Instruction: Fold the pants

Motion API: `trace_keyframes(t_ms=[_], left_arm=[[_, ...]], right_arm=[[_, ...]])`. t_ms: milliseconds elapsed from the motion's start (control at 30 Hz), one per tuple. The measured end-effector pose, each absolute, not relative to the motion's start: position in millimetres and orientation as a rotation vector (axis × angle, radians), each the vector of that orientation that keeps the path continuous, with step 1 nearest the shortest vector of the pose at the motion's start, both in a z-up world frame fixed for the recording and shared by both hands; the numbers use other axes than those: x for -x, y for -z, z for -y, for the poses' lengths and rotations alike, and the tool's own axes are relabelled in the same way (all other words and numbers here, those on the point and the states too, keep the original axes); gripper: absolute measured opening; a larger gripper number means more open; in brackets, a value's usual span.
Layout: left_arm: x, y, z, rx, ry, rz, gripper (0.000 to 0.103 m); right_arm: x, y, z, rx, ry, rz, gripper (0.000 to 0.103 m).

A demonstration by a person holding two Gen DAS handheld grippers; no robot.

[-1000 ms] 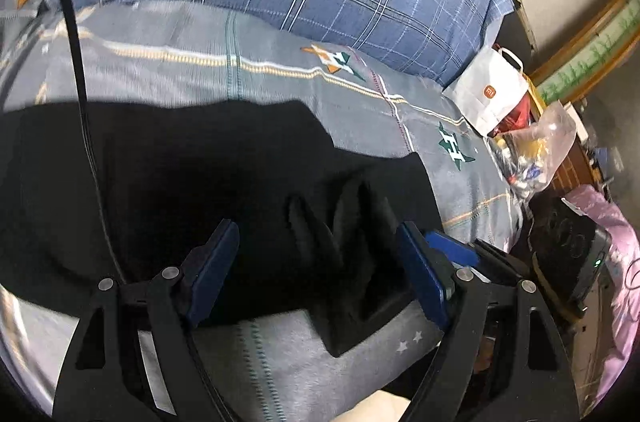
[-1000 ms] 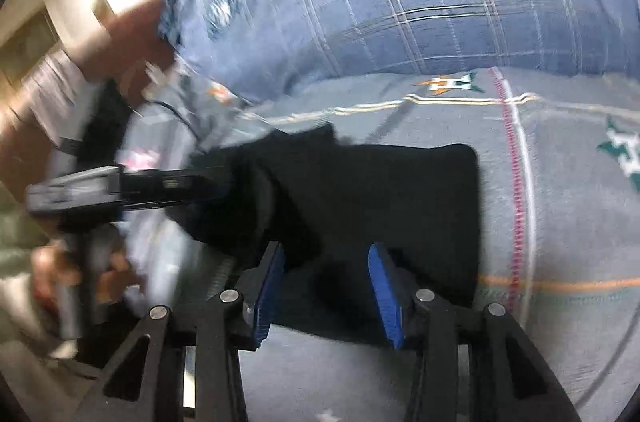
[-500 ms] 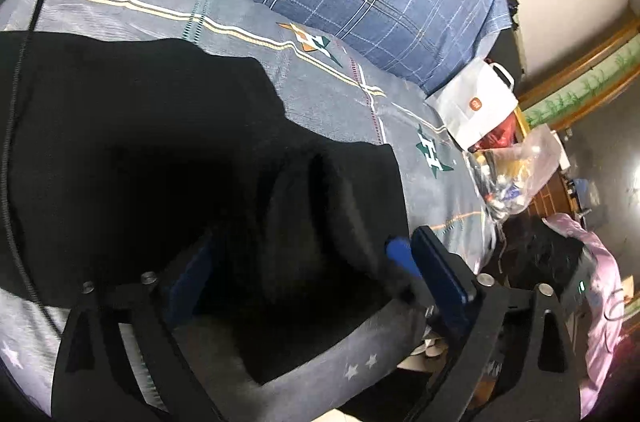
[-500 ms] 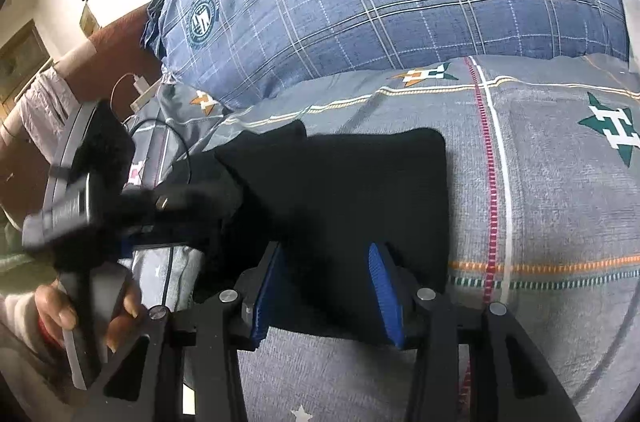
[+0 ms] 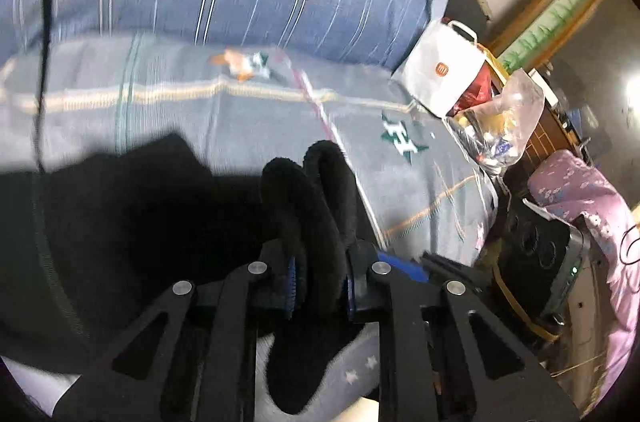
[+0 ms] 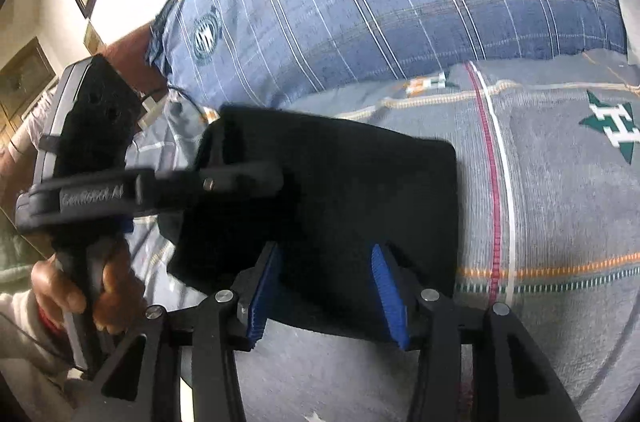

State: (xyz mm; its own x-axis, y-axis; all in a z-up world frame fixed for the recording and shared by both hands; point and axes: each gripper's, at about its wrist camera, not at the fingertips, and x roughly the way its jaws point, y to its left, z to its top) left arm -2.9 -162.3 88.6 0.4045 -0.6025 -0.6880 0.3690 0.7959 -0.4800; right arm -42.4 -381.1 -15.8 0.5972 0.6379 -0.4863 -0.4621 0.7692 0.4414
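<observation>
The pants [image 6: 328,190] (black, partly folded) lie on a grey bedspread [image 6: 560,206] in front of a blue plaid pillow [image 6: 400,2]. The left gripper [image 5: 320,286] is closing, its blue pads pinching a bunched fold of the pants. The right gripper [image 6: 326,286] stands half open over the near edge of the pants, its pads not pressing the cloth. A white bag [image 5: 444,74] sits beside the bed.

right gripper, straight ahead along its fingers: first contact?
Probably the black pants, lying between the right gripper's open pads on the bedspread. Depth is unclear.
</observation>
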Motion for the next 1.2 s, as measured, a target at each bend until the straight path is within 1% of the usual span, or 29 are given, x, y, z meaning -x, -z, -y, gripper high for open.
trace_keyframes(t_ms=[100,167,233,400,533,700,733,767,800,867,1000,1200], left_arm=[[-12,-79,160,0.213,0.56,-1.014,0.016],[-17,-56,152,0.235,0.526,-1.098,0.016],[-13,-46,145,0.226,0.493,-1.1,0.016],[1,-61,119,0.266,0.463,-1.05,0.017],[10,-77,83,0.279,0.387,-1.008,0.017],[34,-94,8,0.324,0.242,-0.963,0.017],[38,-95,-2,0.325,0.22,-0.955,0.02],[45,-97,-18,0.329,0.181,-0.943,0.031],[50,-98,-28,0.337,0.156,-0.936,0.05],[61,-99,-53,0.361,0.091,-0.91,0.065],[77,-93,-85,0.36,0.018,-0.888,0.066],[81,-74,-104,0.41,-0.014,-0.887,0.066]], right_arm=[[38,12,376,-0.291,-0.655,-0.663,0.047],[32,18,367,-0.271,-0.657,-0.691,0.047],[27,27,354,-0.228,-0.649,-0.737,0.048],[31,11,350,-0.203,-0.649,-0.699,0.047],[27,2,335,-0.183,-0.656,-0.675,0.047],[17,4,291,-0.071,-0.64,-0.683,0.047],[15,6,283,-0.054,-0.65,-0.683,0.047],[13,9,274,-0.03,-0.65,-0.688,0.047],[9,16,260,0.019,-0.624,-0.705,0.047],[11,18,249,0.07,-0.602,-0.693,0.047],[19,2,247,0.037,-0.636,-0.68,0.047],[24,-12,238,0.003,-0.66,-0.642,0.047]])
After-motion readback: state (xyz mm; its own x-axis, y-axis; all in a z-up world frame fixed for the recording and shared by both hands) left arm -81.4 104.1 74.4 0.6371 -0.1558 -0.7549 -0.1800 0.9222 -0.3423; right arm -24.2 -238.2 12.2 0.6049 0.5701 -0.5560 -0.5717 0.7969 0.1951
